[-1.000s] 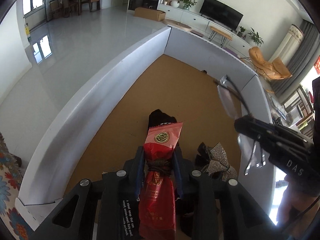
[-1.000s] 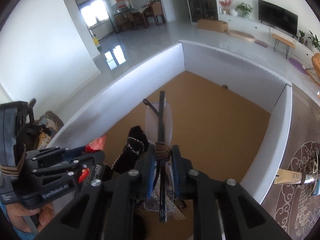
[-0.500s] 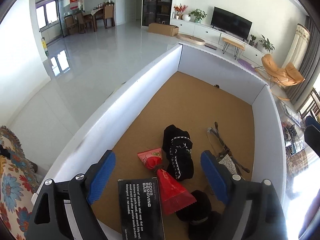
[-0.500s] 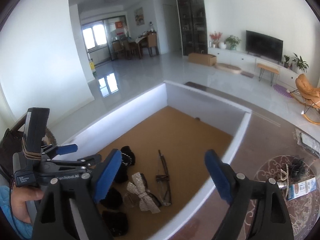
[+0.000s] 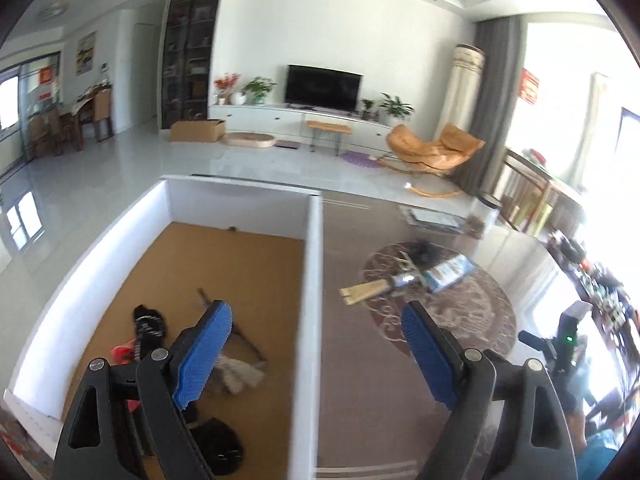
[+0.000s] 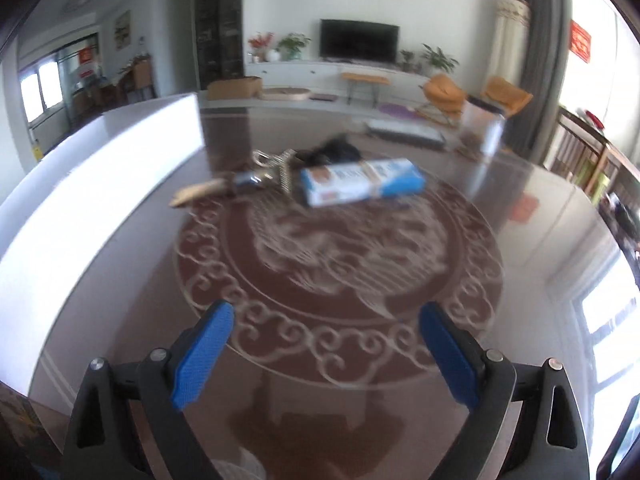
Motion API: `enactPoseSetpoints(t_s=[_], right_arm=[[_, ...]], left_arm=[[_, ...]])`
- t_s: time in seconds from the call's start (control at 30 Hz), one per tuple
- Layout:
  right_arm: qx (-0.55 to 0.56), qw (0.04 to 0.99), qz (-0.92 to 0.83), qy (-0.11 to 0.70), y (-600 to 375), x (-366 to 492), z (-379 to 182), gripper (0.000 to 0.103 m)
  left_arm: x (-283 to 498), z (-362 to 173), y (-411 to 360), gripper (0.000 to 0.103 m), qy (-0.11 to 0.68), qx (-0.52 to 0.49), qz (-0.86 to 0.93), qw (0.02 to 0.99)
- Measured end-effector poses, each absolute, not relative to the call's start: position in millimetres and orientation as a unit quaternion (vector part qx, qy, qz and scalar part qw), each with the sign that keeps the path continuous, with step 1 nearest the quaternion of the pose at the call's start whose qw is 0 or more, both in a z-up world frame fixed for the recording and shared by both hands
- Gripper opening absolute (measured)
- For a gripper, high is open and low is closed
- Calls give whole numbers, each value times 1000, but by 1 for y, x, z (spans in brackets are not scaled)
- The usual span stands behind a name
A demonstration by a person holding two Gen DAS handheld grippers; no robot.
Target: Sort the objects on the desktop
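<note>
My left gripper [image 5: 316, 340] is open and empty above the right wall of a white box [image 5: 314, 280] with a cork floor. In the box lie a black sock [image 5: 146, 326], a red packet [image 5: 122, 352], glasses [image 5: 244, 340], a silver bow [image 5: 240, 374] and a dark item [image 5: 220, 444]. My right gripper [image 6: 326, 354] is open and empty over the glass table [image 6: 540, 240]. Ahead of it lie a blue-white box [image 6: 360, 182], a brush with a wooden handle [image 6: 240, 184] and a black item [image 6: 340, 152]. The blue-white box [image 5: 448, 274] and the brush [image 5: 380, 286] also show in the left wrist view.
The box's white wall [image 6: 100, 184] runs along the left of the right wrist view. A clear container [image 6: 480, 136] stands at the table's far edge. The right hand-held gripper body [image 5: 560, 344] shows at the right of the left wrist view.
Both grippers let go of the red packet and the glasses, which now lie in the box. Both have swung right, away from the box, toward the items on the table.
</note>
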State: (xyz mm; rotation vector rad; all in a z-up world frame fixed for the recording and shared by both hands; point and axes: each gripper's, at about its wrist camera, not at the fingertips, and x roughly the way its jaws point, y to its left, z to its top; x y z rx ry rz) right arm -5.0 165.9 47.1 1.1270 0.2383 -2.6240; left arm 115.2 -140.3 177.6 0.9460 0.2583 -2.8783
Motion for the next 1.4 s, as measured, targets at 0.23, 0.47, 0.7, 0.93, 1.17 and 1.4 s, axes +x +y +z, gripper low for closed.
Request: enactPoseSetpoints(t_s=[0.23,0.47,0.7,0.93,1.17,1.4], right_arm=[[425,63,-902,35,233,-3,21,94],[423,43,-905,8,246,-1,20,94],[447,18,-894,-5,251,-8,13,96],[453,7,-891,10,247,-8,10,98],[454,8,-891,9,249,-8,10,100],[455,11,-890,10,247,-8,10,101]], left_arm=[[85,141,-19,96,-5,379,-924,-53],[55,62,31,96,-57,435,-896,-69],[32,27,41,96,-44,456,-887,-63],[19,8,32,96,-31,475,-878,-50],[21,5,27,100,-31,469,-881,-51],[20,4,26,103,-31,468,-882,-54]])
